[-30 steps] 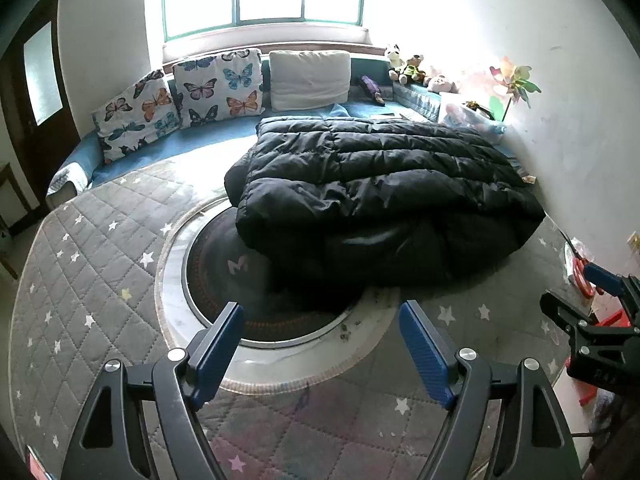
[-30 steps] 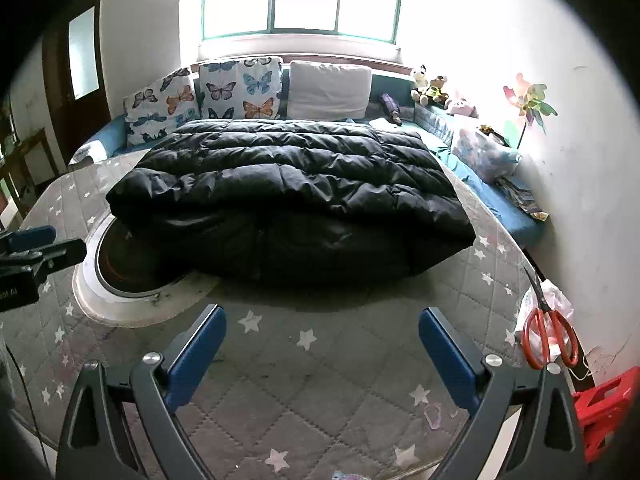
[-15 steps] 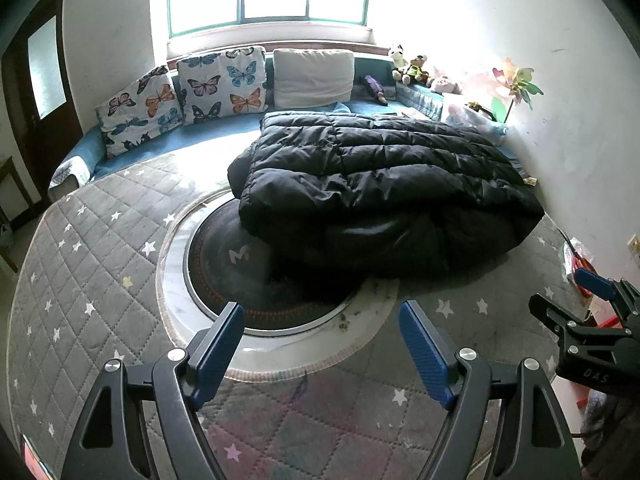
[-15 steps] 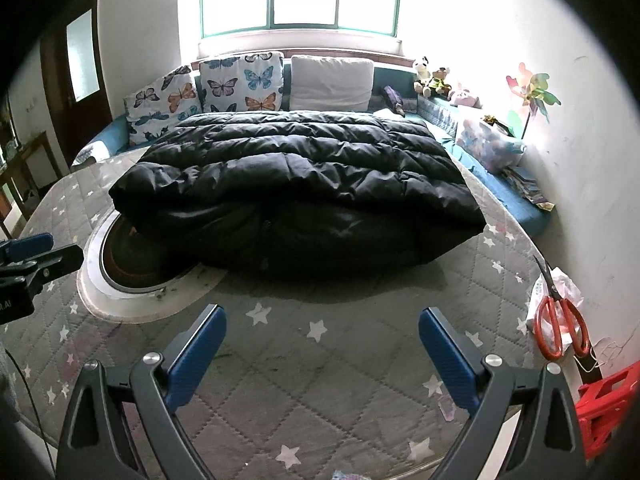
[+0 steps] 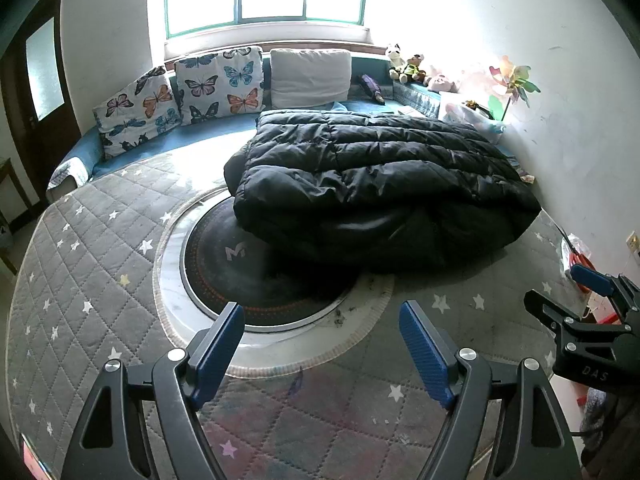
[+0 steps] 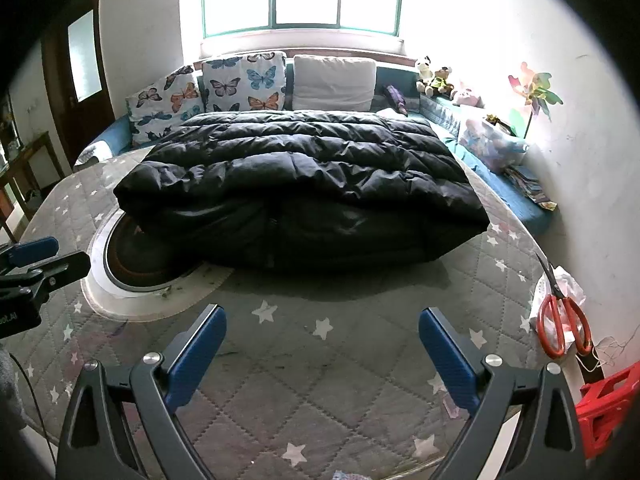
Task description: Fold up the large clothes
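Looking down from the left wrist, the grey star-quilted table cover (image 5: 92, 264) fills the lower frame, with a round dark insert (image 5: 240, 264) at centre. The folded black down coat (image 5: 372, 188) lies centre-right, overlapping that insert. The left gripper (image 5: 321, 350) stands wide, empty.

Over to the right wrist: coat (image 6: 304, 172) mid-frame, butterfly cushions (image 6: 240, 84) under the window, red scissors (image 6: 562, 326) at right edge. The right gripper (image 6: 322, 354) gapes wide, nothing between. The coat's underside stays hidden.
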The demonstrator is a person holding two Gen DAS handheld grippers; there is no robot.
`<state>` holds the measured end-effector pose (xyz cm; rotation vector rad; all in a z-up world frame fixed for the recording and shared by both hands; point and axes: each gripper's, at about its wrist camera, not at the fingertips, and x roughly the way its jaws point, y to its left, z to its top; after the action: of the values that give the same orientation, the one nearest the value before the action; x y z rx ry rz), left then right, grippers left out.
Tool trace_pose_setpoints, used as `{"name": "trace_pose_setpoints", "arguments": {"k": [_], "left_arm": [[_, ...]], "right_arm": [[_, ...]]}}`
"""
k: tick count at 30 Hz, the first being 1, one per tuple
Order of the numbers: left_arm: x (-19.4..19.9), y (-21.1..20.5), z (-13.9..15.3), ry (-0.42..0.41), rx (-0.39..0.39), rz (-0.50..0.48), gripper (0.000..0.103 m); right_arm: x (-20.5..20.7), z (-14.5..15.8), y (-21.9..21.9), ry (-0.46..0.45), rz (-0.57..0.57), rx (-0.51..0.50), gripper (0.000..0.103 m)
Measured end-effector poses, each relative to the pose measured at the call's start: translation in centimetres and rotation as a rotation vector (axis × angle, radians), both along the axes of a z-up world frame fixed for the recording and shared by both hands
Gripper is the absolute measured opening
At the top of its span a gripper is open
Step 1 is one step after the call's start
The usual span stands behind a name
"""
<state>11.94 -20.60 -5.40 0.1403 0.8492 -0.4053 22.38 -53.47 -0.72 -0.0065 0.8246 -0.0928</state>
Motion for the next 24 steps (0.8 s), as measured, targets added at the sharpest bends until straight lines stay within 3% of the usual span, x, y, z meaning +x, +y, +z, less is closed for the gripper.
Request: {"name": "trace_pose_setpoints", "arguments": {"k": [24], "left_arm": [[-0.27,0.00,-0.51,0.013,0.002,0.002,0.085]], "right_arm": [[0.07,-0.06,0.69,0.002,0.014,0.006,0.103]]}}
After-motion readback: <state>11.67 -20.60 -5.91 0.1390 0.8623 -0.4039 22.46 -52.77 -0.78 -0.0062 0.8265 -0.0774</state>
